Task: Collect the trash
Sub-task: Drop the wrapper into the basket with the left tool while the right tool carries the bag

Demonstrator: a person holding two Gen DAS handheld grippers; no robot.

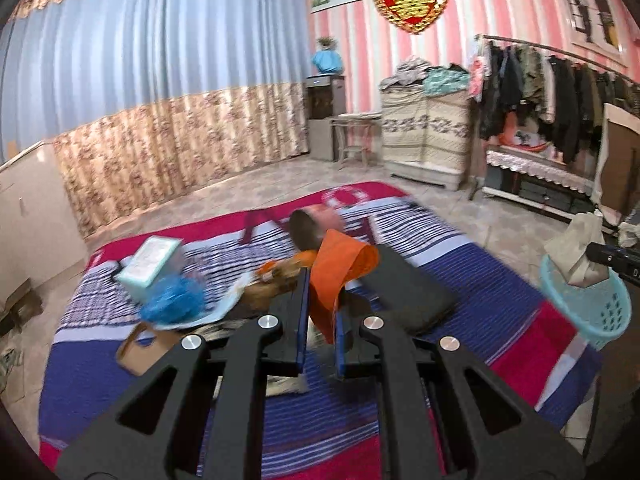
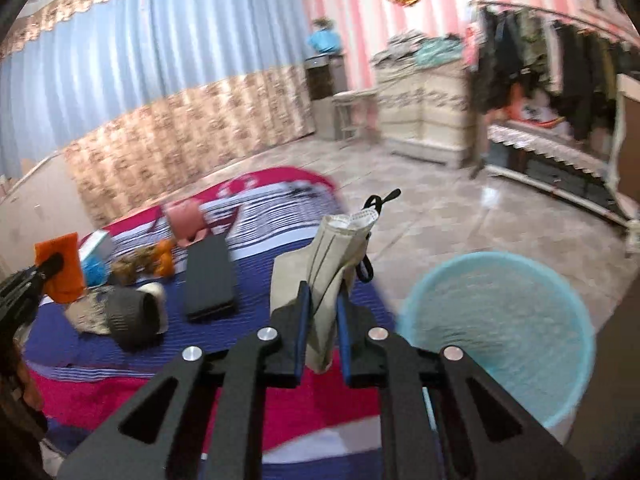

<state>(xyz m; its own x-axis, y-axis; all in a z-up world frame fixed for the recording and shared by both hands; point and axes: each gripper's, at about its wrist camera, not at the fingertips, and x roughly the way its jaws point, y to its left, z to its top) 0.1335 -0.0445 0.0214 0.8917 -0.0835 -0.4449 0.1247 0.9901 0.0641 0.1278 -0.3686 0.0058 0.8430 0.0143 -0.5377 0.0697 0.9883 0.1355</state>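
Trash mid-collection — left gripper [image 1: 322, 312] clamped on orange paper scrap [image 1: 340, 268], right gripper [image 2: 322, 316] clamped on beige crumpled wrapper [image 2: 328, 264]; light-blue plastic basket [image 2: 500, 332] beside bed, more litter remains on striped blanket [image 2: 256, 272].

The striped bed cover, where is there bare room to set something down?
Bare: the blue stripes between the black case and the right claw, and the near red band. Crowded: the far left, around the blue bag and grey slipper.

The wrapper [image 1: 340, 268] is orange, the bag [image 2: 332, 264] beige. The basket [image 2: 500, 332] is pale turquoise; the blanket [image 1: 500, 280] carries blue, white and magenta stripes.
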